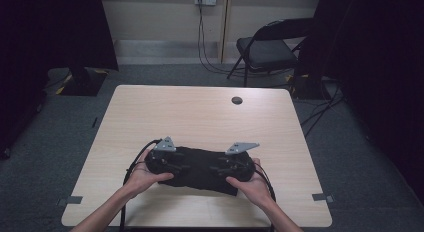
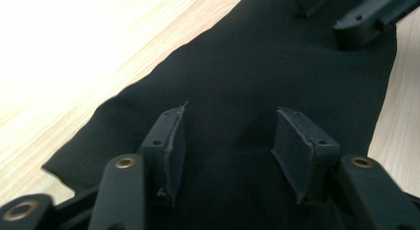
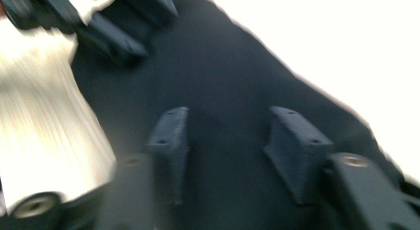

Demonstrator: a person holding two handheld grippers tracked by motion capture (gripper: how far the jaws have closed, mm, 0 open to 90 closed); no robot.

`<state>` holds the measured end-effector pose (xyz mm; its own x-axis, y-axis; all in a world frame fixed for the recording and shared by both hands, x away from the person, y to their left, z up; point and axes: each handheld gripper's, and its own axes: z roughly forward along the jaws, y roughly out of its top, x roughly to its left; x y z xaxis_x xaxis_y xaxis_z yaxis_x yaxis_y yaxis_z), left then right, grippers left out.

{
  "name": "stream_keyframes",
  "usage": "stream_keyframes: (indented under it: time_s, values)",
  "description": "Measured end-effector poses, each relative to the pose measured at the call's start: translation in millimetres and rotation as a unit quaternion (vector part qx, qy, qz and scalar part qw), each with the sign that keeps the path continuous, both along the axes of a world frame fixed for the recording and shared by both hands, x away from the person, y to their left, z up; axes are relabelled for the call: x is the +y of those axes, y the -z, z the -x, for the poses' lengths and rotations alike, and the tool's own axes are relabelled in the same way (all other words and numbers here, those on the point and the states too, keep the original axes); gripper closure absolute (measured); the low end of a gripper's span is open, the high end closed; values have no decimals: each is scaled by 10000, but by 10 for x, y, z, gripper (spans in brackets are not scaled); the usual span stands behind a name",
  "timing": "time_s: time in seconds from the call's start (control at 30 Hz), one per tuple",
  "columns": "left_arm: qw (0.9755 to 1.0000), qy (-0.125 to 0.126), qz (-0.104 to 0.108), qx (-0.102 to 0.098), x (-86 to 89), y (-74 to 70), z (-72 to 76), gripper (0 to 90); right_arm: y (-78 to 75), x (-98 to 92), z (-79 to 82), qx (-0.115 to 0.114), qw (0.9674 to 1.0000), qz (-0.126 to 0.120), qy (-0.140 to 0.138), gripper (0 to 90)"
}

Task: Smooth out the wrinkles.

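A black cloth [image 1: 200, 168] lies bunched near the front edge of the pale wooden table [image 1: 200, 112]. A person's hands hold both grippers over its two ends, with the jaws facing each other. My left gripper [image 1: 181, 167] stands open just above the cloth [image 2: 257, 56], and nothing is pinched between its pads [image 2: 174, 136]. My right gripper [image 1: 216, 169] is also open over the cloth [image 3: 223, 66]; this blurred view shows no fabric between its pads [image 3: 292, 141]. The right gripper's jaws [image 2: 346, 17] appear at the top right of the left gripper view. The left gripper's jaws [image 3: 114, 27] appear at the top left of the right gripper view.
A round cable hole [image 1: 237, 100] sits near the table's far edge. Beyond the table stand a black folding chair [image 1: 267, 49] and cables [image 1: 202, 37] hanging from a wall socket. Dark curtains flank both sides. Grey tape marks [image 1: 74, 199] sit at the table's front corners.
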<state>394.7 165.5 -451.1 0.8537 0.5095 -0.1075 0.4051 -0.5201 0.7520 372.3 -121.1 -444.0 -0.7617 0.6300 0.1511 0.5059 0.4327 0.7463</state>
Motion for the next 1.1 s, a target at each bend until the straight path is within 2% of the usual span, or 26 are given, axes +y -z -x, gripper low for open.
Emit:
stream_keyframes:
  time_s: [0.07,0.17,0.2,0.27,0.4,0.5,0.57,0.63,0.73,0.77,0.83,0.87,0.97,1.03,1.1]
  values:
    - [10000,30,2,64,25,27,9,383,40,-94,45,8,10000,-15,15,435]
    - [10000,33,-69,-29,27,58,52,363,93,-200,112,-13,9998,-76,163,397]
    - [10000,9,-75,-63,25,68,61,363,118,-205,132,-39,9998,-45,211,389]
    - [9996,58,-231,-173,1,85,79,364,184,-189,153,-67,9996,48,262,374]
    - [9986,-40,-398,-340,-43,125,91,366,259,-143,137,-87,9993,239,279,370]
    - [9983,-137,-388,-423,-60,164,75,366,309,-118,77,-75,9989,360,276,378]
    - [9985,-219,-331,-370,-53,173,39,367,338,-100,20,-152,9986,424,294,379]
    - [9982,-246,-353,-409,-48,189,7,374,354,-90,-38,-224,9982,444,320,378]
    - [9986,-268,-298,-345,-21,199,-29,377,384,-116,-151,-173,9986,325,368,366]
    - [9988,-294,-240,-321,-9,204,-34,378,419,-141,-204,-95,9988,291,395,359]
    - [9989,-316,-180,-287,8,210,-48,388,487,-197,-307,100,9987,70,504,333]
    - [9989,-323,-180,-273,13,209,-55,391,498,-205,-340,26,9988,58,476,332]
    - [9975,-473,-307,-419,2,209,-70,398,472,-153,-416,-19,9986,222,472,331]
    - [9974,-532,-213,-430,29,225,-118,398,497,-154,-457,-35,9987,97,491,331]
    - [9974,-602,-115,-389,49,236,-158,398,496,-133,-479,-87,9985,127,530,331]
